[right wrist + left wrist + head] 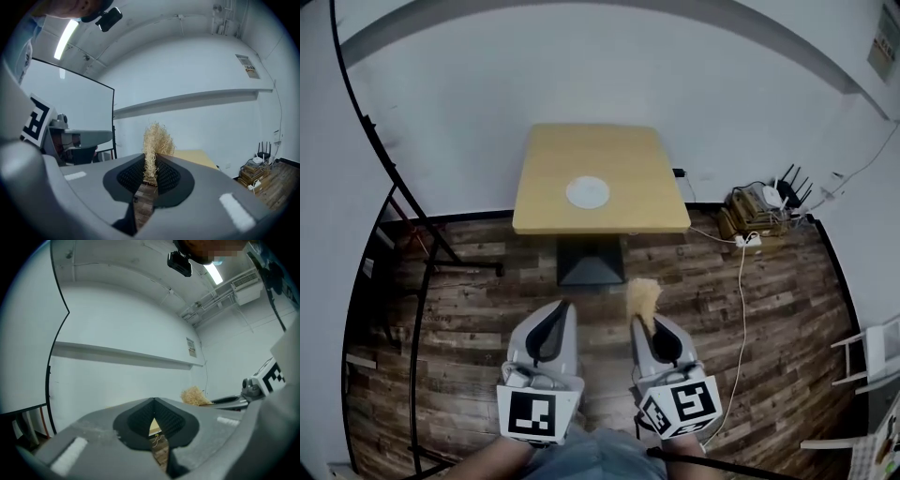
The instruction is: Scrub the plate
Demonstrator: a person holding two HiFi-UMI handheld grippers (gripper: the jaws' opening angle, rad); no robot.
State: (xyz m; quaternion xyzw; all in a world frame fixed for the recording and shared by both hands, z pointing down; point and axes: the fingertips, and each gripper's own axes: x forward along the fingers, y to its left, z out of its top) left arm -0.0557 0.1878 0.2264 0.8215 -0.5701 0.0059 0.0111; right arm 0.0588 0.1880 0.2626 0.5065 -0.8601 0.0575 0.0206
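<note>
I'm looking down at a tan table (628,159) sitting near a white wall (581,66) on dark plank floor (778,309), with a tube light (65,40) glowing overhead.

White plate (587,192) on wooden table (637,159), well ahead of both grippers. Straw-coloured scrubber tuft (642,298) juts from the tip of right gripper (640,323). Left gripper (560,307) just beside it, over plank floor (469,309).

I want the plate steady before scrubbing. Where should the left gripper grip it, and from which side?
Probably the left rim of the plate, coming from the left side of the table. It lies flat and shallow, so only the edge offers a bite. The left gripper is shut and empty, so open it first; the scrubber in the right gripper keeps the centre free.
</note>
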